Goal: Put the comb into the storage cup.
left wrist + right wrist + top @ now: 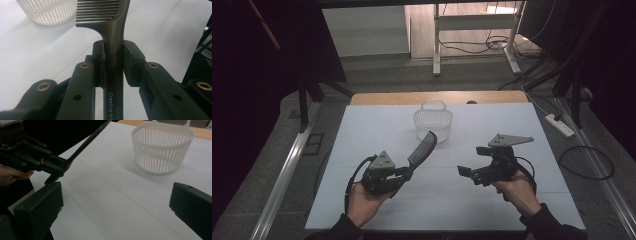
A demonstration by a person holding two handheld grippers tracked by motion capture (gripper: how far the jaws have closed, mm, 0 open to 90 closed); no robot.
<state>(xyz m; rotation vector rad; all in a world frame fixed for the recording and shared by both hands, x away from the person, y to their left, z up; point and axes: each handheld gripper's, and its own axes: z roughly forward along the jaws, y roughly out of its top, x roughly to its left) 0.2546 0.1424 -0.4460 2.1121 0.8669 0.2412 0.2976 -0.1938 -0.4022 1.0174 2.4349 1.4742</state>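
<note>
The dark comb (422, 148) is held above the white surface (362, 135), clamped by its handle between the jaws of the left gripper (404, 173), which are closed tight on it; its toothed end slants up and away toward the white slatted basket (433, 122), which stands near the far edge of the surface, well apart from both hands. In the left gripper view the comb (113, 37) runs straight up between the two pads, its upper teeth cut off by the top of the frame and the print on its handle cut off at the bottom. The right gripper (466, 172) hovers over the near right part of the surface with its jaws spread wide and nothing between them. In the right gripper view the comb's (85, 142) teeth cannot be made out. The far rim of the surface shows bare wood (437, 97). Beyond it, the room is dim, with a grey floor, table legs, loose cables and a power strip (559, 125).
</note>
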